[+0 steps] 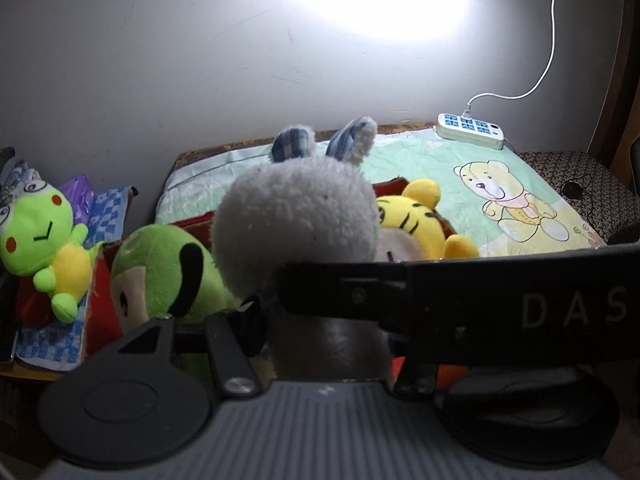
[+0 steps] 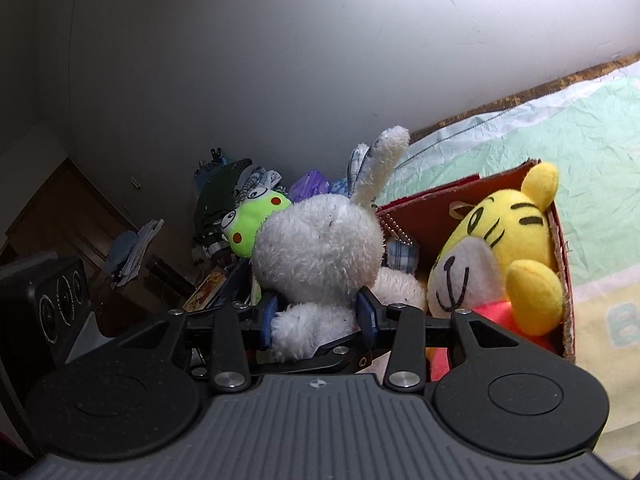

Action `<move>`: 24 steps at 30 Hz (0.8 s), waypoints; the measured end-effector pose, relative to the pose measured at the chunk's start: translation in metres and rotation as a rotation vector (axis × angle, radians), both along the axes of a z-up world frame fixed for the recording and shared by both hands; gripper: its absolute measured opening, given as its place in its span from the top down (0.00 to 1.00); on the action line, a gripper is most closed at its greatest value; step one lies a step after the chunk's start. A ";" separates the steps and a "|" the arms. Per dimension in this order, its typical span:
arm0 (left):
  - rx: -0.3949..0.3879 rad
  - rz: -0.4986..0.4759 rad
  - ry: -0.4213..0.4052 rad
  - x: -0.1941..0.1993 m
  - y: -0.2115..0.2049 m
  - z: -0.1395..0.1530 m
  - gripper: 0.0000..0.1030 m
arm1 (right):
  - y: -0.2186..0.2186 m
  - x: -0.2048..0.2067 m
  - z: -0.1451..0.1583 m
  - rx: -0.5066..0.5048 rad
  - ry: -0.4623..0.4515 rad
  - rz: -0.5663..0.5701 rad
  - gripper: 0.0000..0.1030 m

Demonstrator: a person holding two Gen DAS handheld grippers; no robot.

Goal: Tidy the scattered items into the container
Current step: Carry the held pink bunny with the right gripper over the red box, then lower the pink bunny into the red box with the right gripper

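Rabbit [image 2: 320,240] upright, ears up, claw-gripped [image 2: 320,320]

We see a white rabbit toy [image 2: 320,240] w/ blue-checked ears [image 1: 290,145], a yellow tiger toy [image 2: 508,248] w/ black stripes, and a red box [image 2: 440,200]. Frog toy [image 1: 44,240] is lime green w/ yellow belly & red cheeks; the sheet [image 1: 440,168] is mint green w/ a cartoon bear print.

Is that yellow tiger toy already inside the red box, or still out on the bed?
Inside. The yellow tiger toy sits within the red box, whose cardboard wall rises beside its ear and arm, with the bedspread lying outside it.
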State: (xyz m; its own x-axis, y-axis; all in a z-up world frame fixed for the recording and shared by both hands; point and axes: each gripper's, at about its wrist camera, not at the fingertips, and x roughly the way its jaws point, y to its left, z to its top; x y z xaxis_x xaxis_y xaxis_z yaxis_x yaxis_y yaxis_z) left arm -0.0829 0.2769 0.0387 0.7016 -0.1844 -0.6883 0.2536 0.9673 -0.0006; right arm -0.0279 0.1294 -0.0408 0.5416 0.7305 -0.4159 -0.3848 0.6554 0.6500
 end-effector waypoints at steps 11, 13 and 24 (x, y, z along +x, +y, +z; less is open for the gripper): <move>0.009 -0.012 0.020 0.006 0.003 -0.015 0.43 | -0.001 0.015 -0.013 -0.027 0.063 -0.025 0.57; 0.007 -0.022 0.015 0.006 0.001 -0.016 0.41 | -0.006 0.017 -0.013 -0.027 0.069 -0.042 0.57; -0.017 -0.075 0.029 -0.003 -0.003 -0.019 0.38 | -0.013 0.013 -0.012 -0.099 0.082 -0.057 0.58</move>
State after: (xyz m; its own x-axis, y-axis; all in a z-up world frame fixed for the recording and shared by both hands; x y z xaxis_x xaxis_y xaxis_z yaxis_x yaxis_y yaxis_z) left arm -0.0856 0.2736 0.0201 0.6652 -0.2477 -0.7043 0.3253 0.9453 -0.0253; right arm -0.0145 0.1169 -0.0533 0.5423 0.6527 -0.5291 -0.2936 0.7372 0.6085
